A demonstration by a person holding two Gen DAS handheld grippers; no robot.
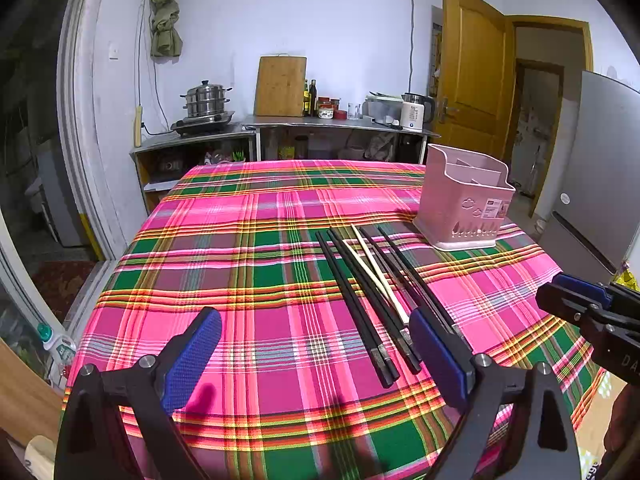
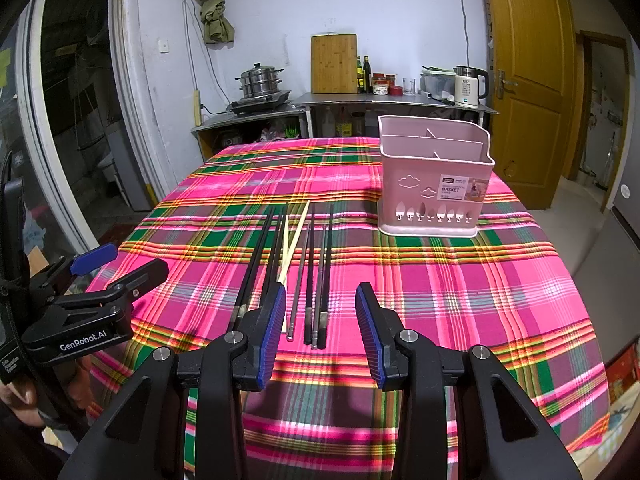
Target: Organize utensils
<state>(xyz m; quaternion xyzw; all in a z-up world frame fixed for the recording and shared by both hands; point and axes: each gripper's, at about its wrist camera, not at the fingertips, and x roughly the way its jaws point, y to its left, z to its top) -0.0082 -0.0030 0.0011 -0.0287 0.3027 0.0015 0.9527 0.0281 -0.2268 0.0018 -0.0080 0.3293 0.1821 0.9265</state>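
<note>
pink plaid tablecloth (image 2: 460,280) carries a row of chopsticks (image 2: 316,272), mostly black with one pale pair crossed among them, lying flat near the pink basket (image 2: 434,184), on its left and nearer the cameras. basket stands upright. left gripper (image 1: 316,356) wide open, holding nothing. right gripper (image 2: 320,328) open, holding nothing, over the chopstick ends.

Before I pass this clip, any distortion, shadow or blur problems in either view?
Left wrist view: strong fisheye bending of the plaid tablecloth, black corner vignette, gripper shadow near the bottom edge. Right wrist view: same curvature, chopsticks and pink utensil basket sharp, its label readable.
</note>
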